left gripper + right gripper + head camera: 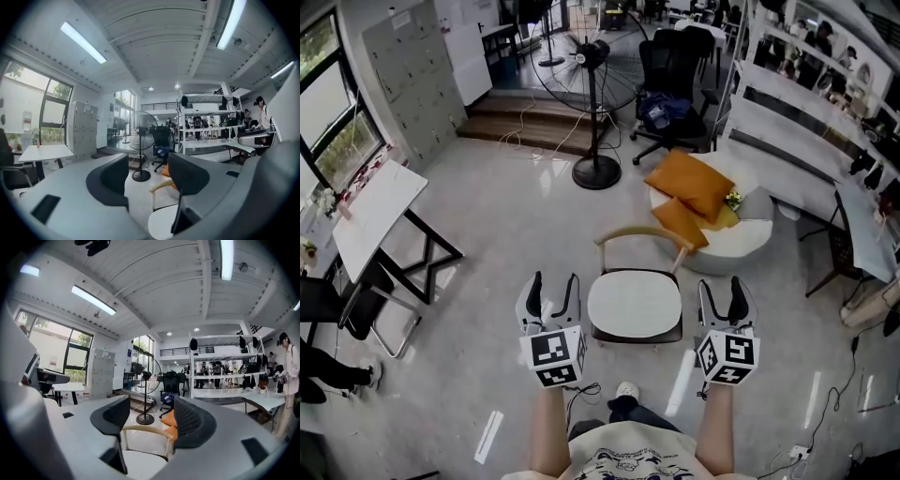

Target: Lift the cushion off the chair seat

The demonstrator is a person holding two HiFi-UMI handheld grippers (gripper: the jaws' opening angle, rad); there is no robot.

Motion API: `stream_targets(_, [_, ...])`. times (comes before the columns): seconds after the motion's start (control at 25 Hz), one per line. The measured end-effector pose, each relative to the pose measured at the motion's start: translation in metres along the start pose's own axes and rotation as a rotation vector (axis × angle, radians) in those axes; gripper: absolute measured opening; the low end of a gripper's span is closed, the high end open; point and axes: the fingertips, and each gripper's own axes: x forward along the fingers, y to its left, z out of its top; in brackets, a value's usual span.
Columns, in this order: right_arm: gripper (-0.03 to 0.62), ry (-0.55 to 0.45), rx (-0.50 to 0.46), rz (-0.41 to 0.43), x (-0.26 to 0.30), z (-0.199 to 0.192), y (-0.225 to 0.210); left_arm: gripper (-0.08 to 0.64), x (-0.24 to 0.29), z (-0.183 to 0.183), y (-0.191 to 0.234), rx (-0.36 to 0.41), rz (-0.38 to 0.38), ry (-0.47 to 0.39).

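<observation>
A wooden chair [639,238] with a curved backrest stands in front of me, and a white round-cornered cushion [635,303] lies flat on its seat. My left gripper [554,287] is held open just left of the seat, nothing between its fingers. On the other side of the seat my right gripper [722,289] is also open and empty. In the left gripper view, the left gripper [147,180] frames the floor, with the cushion [163,226] low on the right. The right gripper [147,420] looks over the cushion [140,466] at the backrest [140,430].
Two orange cushions [688,184] lie on a round white pouf [748,240] behind the chair. A standing fan [596,94] and a black office chair [675,70] are farther back. A white folding table [373,216] stands at left, a desk [861,225] at right.
</observation>
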Motion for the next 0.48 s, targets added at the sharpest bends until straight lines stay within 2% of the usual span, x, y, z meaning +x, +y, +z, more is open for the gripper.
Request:
stream_targets(0.2, [0.307, 0.022, 0.02, 0.007, 0.047, -0.012, -0.026, 0.259, 0.047, -0.006, -0.013, -0.005, 0.015, 0.02])
stream_targets(0.48, [0.307, 0.089, 0.043, 0.009, 0.095, -0.039, -0.043, 0.259, 0.099, -0.027, -0.02, -0.002, 0.012, 0.095])
